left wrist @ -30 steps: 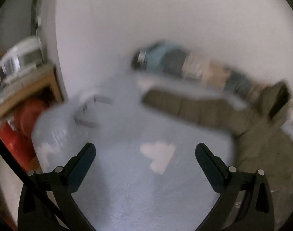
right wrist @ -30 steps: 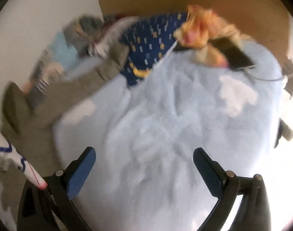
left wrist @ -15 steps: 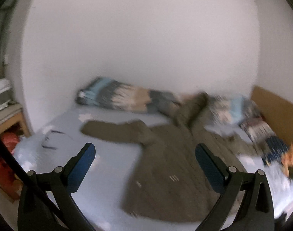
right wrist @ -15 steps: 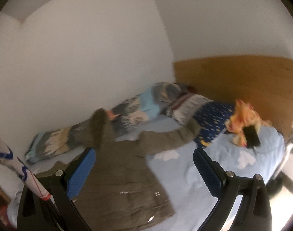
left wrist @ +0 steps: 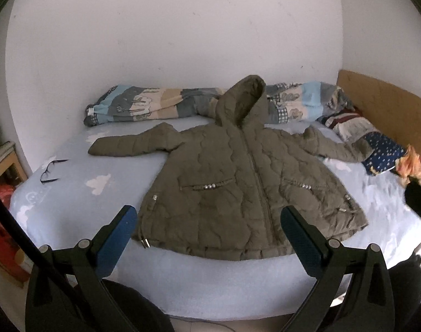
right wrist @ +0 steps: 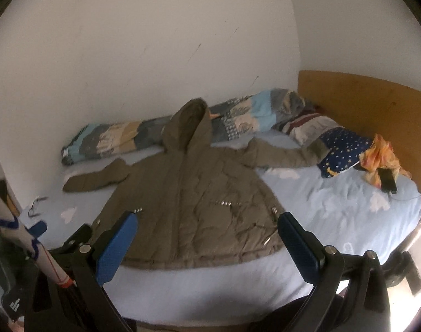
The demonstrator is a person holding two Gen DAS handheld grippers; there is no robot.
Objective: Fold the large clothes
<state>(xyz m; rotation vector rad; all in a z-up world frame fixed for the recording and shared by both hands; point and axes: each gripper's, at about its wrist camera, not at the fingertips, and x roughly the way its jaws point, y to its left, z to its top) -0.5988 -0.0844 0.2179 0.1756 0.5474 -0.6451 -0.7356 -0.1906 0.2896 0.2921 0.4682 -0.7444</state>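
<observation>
One olive jacket (left wrist: 238, 182) lay spread on bed (left wrist: 99, 221); one pair of glasses (left wrist: 51, 170) lay beside; left tool (left wrist: 207, 238) and right tool (right wrist: 206, 244) were released, empty.

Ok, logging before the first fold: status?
Both hand-held grippers, left and right, open, empty. Olive hooded jacket spread flat, unfolded. Glasses beside left sleeve.

glasses (left wrist: 51, 170) on bed (left wrist: 80, 193) | rolled quilt (left wrist: 144, 105) by wall | phone (right wrist: 387, 184) near headboard (right wrist: 362, 102)

A white wall (left wrist: 169, 27) backs the blue-sheeted bed (left wrist: 80, 202) with wooden headboard (right wrist: 362, 102).
</observation>
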